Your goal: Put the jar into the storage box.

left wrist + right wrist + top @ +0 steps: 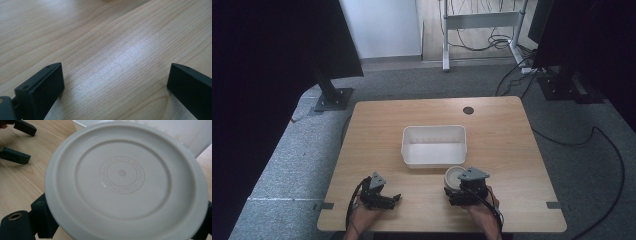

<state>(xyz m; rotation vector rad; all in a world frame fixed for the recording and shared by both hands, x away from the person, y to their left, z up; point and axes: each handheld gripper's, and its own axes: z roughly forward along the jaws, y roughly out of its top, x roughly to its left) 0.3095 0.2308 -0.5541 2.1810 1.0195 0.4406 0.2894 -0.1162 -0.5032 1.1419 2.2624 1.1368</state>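
- Worktop (377,125): pale wood-grain laminate, rectangular with rounded corners, a dark round grommet near the far edge.
- Bin (433,145): white plastic, rectangular, thin-walled, standing at mid-worktop.
- Container (454,176): round, off-white, matte plastic; lid moulded in concentric rings with embossed lettering about its centre. It sits near the front edge, right of centre, just before the bin's front right corner.
- Right tongs (455,192): black jaws closed against the container's sides, gripping it.
- Left tongs (396,198): near the front edge, left of centre; blocky black jaws spread wide over bare wood, holding nothing.
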